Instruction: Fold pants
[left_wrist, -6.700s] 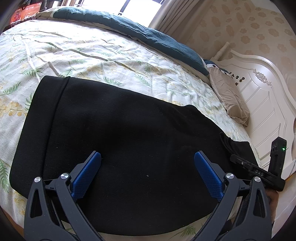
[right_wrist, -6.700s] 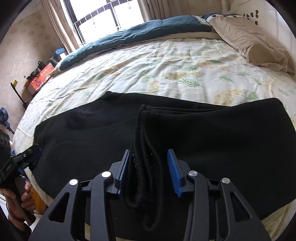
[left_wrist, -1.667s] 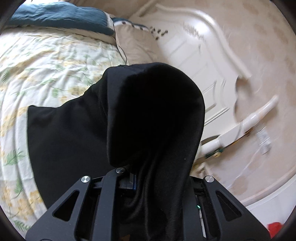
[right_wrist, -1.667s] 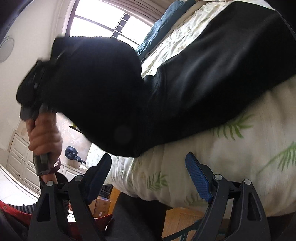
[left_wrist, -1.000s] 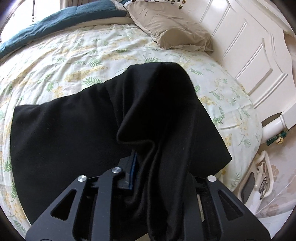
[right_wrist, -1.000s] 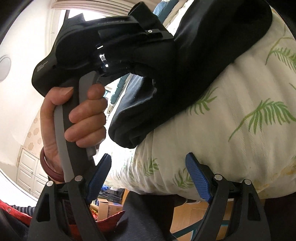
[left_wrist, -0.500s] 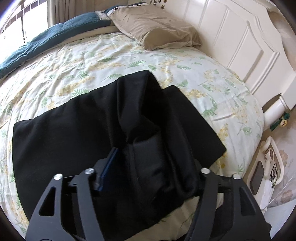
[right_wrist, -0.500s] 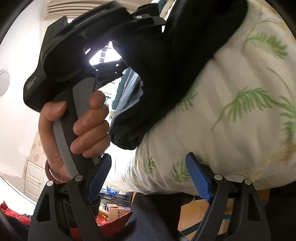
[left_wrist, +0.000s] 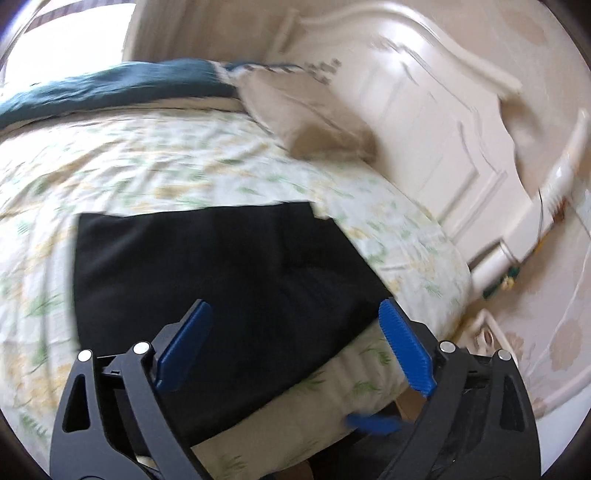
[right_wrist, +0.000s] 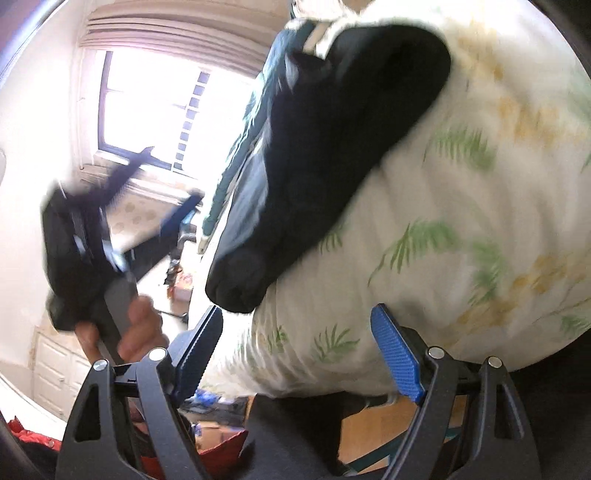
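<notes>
The black pants (left_wrist: 221, 266) lie folded into a rectangle on the floral bedsheet (left_wrist: 155, 166), near the bed's front edge. My left gripper (left_wrist: 295, 332) hovers just above their near edge; its jaws are opening and nothing is between them. From low beside the mattress, the right wrist view shows the pants (right_wrist: 332, 140) as a dark fold draped over the bed's edge. My right gripper (right_wrist: 295, 339) is open and empty below that fold. The left gripper (right_wrist: 122, 206) shows there too, blurred, held by a hand (right_wrist: 129, 332).
A tan pillow (left_wrist: 314, 122) and a teal duvet (left_wrist: 110, 85) lie at the back of the bed. The white headboard (left_wrist: 443, 129) stands at the right. A bright window (right_wrist: 159, 107) and floor clutter (right_wrist: 214, 435) appear beside the bed.
My left gripper has let go of the pants' lifted end, which now lies flat on the folded stack. It has opened wide and drawn back and up. The right gripper stayed open.
</notes>
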